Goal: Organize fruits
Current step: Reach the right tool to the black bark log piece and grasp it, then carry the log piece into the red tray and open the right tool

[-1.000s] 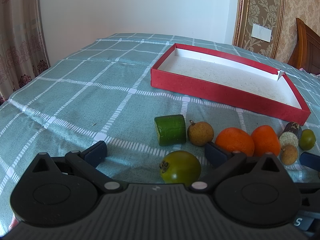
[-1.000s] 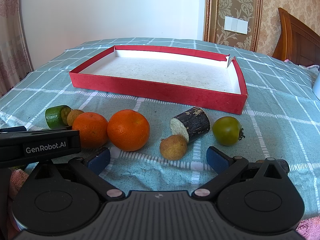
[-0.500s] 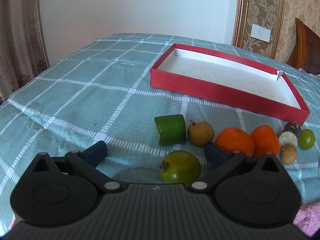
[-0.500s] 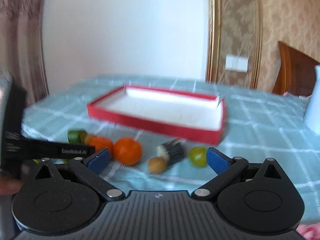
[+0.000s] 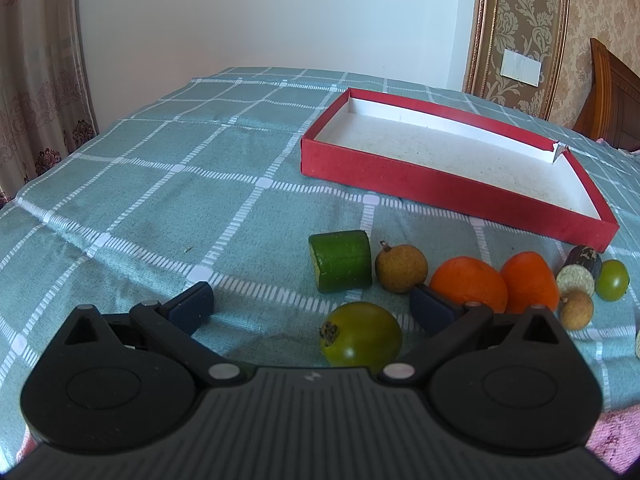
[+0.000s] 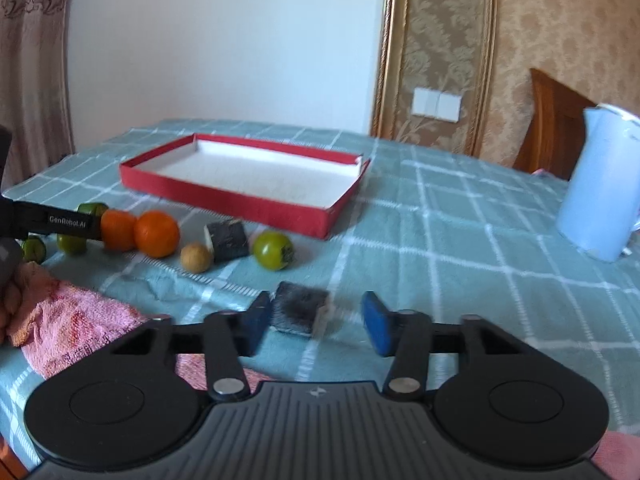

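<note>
An empty red tray point(image 5: 440, 184) point(image 6: 224, 196) lies on the checked cloth. In front of it lie a cucumber piece point(image 5: 340, 260), a brown longan point(image 5: 400, 268), two oranges point(image 5: 468, 282) point(image 6: 156, 234), a dark cut piece point(image 5: 580, 272) point(image 6: 228, 238), a second longan point(image 6: 195, 257) and a small green tomato point(image 6: 274, 250). My left gripper point(image 5: 312, 308) is open, with a green tomato point(image 5: 360, 334) between its fingers, untouched. My right gripper point(image 6: 316, 320) is open around another dark cut piece point(image 6: 300, 310) near its left finger.
A pale blue kettle point(image 6: 596, 188) stands at the right on the cloth. A pink towel point(image 6: 76, 320) lies at the near left edge. The left gripper's body point(image 6: 56, 220) reaches in beside the oranges. A wooden headboard point(image 5: 612, 96) is behind.
My right gripper has pulled back and swung right, so the fruits look farther away and a dark cut piece now lies between its fingers. The left gripper has not moved.
</note>
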`<state>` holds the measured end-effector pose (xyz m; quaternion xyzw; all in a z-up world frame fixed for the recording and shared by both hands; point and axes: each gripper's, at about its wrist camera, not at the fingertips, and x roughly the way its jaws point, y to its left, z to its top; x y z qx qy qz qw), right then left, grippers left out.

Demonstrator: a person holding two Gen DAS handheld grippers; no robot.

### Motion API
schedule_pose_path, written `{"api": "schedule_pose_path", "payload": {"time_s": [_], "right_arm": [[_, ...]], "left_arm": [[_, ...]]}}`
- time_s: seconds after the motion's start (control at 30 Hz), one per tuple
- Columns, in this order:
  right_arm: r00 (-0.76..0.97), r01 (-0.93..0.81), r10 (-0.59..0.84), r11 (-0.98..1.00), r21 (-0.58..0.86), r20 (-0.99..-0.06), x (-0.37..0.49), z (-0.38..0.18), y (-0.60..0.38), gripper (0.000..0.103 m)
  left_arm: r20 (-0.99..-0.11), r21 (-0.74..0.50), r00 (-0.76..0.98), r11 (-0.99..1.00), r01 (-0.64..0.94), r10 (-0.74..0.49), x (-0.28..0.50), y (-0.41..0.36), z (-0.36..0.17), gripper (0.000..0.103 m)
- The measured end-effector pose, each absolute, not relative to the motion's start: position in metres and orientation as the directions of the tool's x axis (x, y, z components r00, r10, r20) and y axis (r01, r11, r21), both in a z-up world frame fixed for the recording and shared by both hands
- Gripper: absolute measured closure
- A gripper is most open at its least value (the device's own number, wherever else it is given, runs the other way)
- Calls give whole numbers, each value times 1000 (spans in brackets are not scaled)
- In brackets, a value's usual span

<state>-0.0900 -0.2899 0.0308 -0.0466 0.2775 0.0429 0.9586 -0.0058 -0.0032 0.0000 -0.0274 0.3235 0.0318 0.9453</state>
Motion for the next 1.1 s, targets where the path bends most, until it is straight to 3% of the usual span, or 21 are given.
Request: {"api": "schedule_pose_path", "payload": {"time_s": [0.43, 0.47, 0.53, 0.87, 1.1], "right_arm": [[802, -74, 55, 997, -7, -595, -71, 16, -285, 56], [801, -72, 57, 997, 0, -596, -71, 14, -286, 58], [801, -72, 69, 997, 18, -595, -72, 14, -287, 74], [872, -100, 105, 994, 36, -477, -47, 56, -281, 74], [846, -101, 114, 993, 53, -520, 39, 61, -270, 74]], "left_arm": [[-613, -31, 789, 996, -78, 42, -6, -4, 0, 0], [-613, -32, 789, 996, -78, 42, -6, -3, 0, 0], [-613, -33, 789, 996, -78, 41, -6, -3, 0, 0], [-613, -34, 789, 997, -76, 40, -5, -4, 1, 0], [-612, -34, 790, 997, -76, 40, -5, -5, 1, 0]]}}
